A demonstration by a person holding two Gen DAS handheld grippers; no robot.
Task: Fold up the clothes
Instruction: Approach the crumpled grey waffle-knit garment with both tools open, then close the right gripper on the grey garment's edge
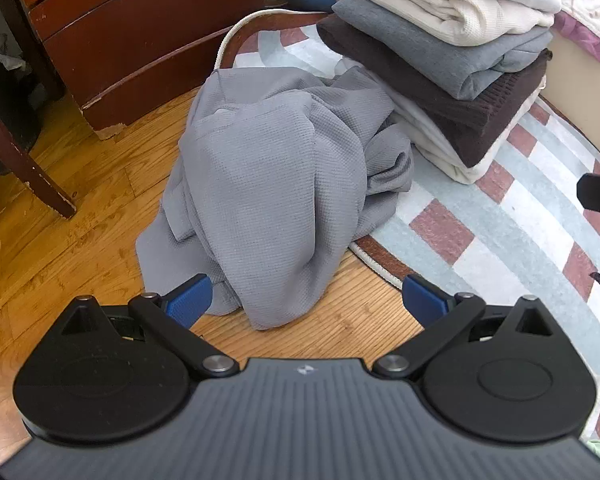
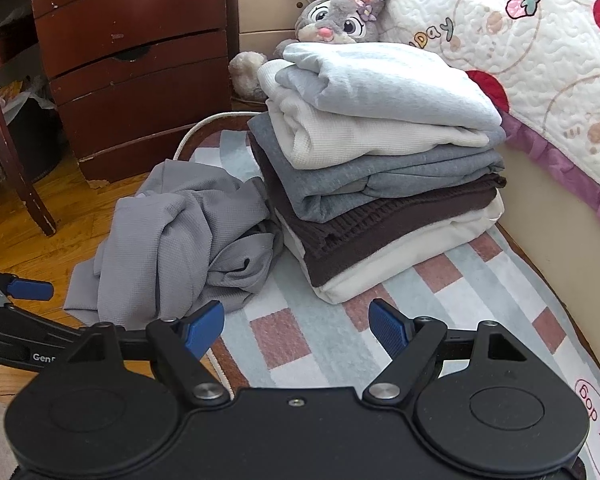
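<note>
The left gripper (image 1: 306,300) has its blue fingers (image 1: 190,300) spread wide and empty, the near hem of the crumpled grey waffle-knit garment (image 1: 268,184) lying between them, one pad just touching the cloth at 9 o'clock. The right gripper (image 2: 298,326) is likewise wide open and holds nothing, hovering over the striped rug (image 2: 300,344) with the garment (image 2: 172,240) off at 10 o'clock. That garment sits in a heap half on the wooden floor (image 1: 60,240) and half on the rug edge, just beside the stack of folded clothes (image 2: 380,168), touching its base. The step in hand looks to be picking it up for spreading. To do that well, each gripper should likely pinch a single layer at a distinct edge, such as a hem corner or shoulder, rather than a bunched fold, then lift and draw it onto open rug, away from the stack so the pile is not toppled. In the left wrist view the heap's long axis runs from 6 toward 12 o'clock, hem nearest; which end is the neck I cannot tell. A dark wooden dresser (image 1: 140,32) stands beyond at 11 o'clock.
</note>
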